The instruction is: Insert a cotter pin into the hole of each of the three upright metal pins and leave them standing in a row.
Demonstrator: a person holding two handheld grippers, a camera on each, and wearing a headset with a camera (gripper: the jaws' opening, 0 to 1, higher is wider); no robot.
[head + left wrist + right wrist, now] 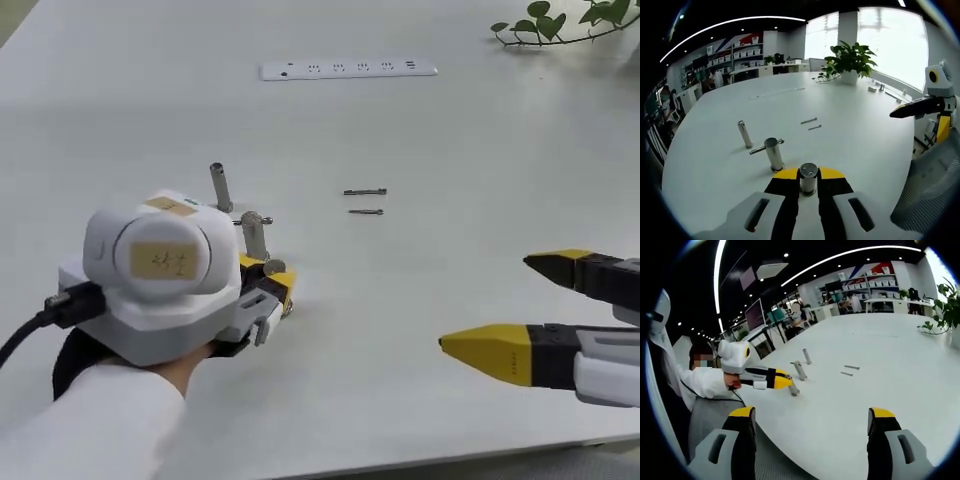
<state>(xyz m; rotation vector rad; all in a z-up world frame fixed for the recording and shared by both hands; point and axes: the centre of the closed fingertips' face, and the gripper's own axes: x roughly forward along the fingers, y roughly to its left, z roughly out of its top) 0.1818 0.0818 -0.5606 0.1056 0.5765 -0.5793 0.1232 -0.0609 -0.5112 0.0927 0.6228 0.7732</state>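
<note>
Three upright metal pins stand in a short row on the white table. The far pin [220, 187] [744, 134] is bare. The middle pin [254, 235] [773, 154] has a cotter pin [766, 146] through its hole. The near pin [808, 178] [794, 388] sits between the yellow-tipped jaws of my left gripper [280, 285] [808, 172], which is shut on it. Two loose cotter pins [365, 191] [366, 211] lie side by side further right. My right gripper [490, 303] [812, 420] hovers at the right with its jaws wide apart and nothing between them.
A white power strip [348, 69] lies at the far side of the table. Plant leaves [560, 22] reach in at the far right corner. The table's front edge [480, 455] runs just below my right gripper.
</note>
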